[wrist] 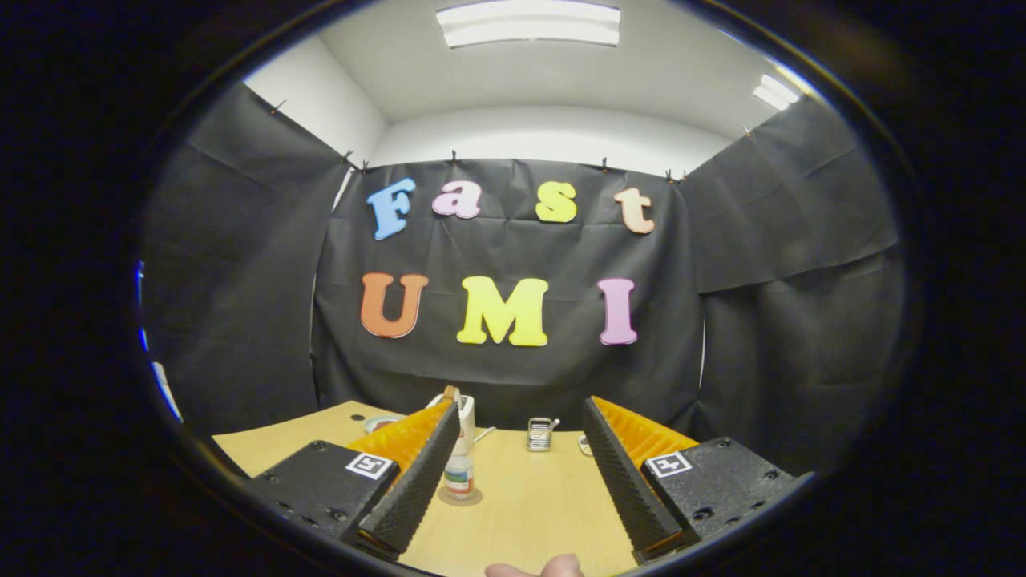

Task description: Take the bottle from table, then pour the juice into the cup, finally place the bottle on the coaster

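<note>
Bottle upright on coaster; tool open; cup beyond.

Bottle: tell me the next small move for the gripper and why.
Probably ease the gripper forward and a little left. Its fingers stand open and hold nothing, and the bottle stands upright on the table just ahead, partly behind the left finger rather than centred in the gap.

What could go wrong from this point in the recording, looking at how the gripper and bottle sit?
1. The gripper is open, and the bottle stands just ahead, close against one finger; moving forward off-centre could tip it.
2. The bottle looks slim and upright on a round coaster, so a nudge may topple it.
3. The small metal cup beyond looks narrow, so pouring could spill onto the wooden table.
</note>
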`<state>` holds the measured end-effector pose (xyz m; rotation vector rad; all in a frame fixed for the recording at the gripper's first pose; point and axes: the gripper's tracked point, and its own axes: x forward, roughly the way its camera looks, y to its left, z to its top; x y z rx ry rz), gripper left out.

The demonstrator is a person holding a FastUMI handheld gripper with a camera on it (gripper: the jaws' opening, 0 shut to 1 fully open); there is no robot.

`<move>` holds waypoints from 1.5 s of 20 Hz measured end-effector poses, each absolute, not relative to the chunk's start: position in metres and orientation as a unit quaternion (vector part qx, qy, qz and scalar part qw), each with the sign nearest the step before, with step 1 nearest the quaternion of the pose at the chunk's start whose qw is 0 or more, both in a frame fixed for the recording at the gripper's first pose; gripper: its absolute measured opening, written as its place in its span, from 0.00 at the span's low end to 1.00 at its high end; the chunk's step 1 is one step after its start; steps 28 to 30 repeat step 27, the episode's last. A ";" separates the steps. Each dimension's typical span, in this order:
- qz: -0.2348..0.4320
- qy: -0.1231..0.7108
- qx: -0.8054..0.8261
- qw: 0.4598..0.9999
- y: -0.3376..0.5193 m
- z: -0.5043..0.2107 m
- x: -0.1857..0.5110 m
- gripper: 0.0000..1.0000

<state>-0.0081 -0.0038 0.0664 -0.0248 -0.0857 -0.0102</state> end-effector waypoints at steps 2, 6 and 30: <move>-0.005 -0.047 -0.007 0.999 -0.005 0.070 -0.022 0.99; -0.007 -0.050 -0.011 0.999 -0.004 0.067 -0.041 0.99; 0.004 -0.025 -0.007 1.000 0.012 0.051 -0.053 0.99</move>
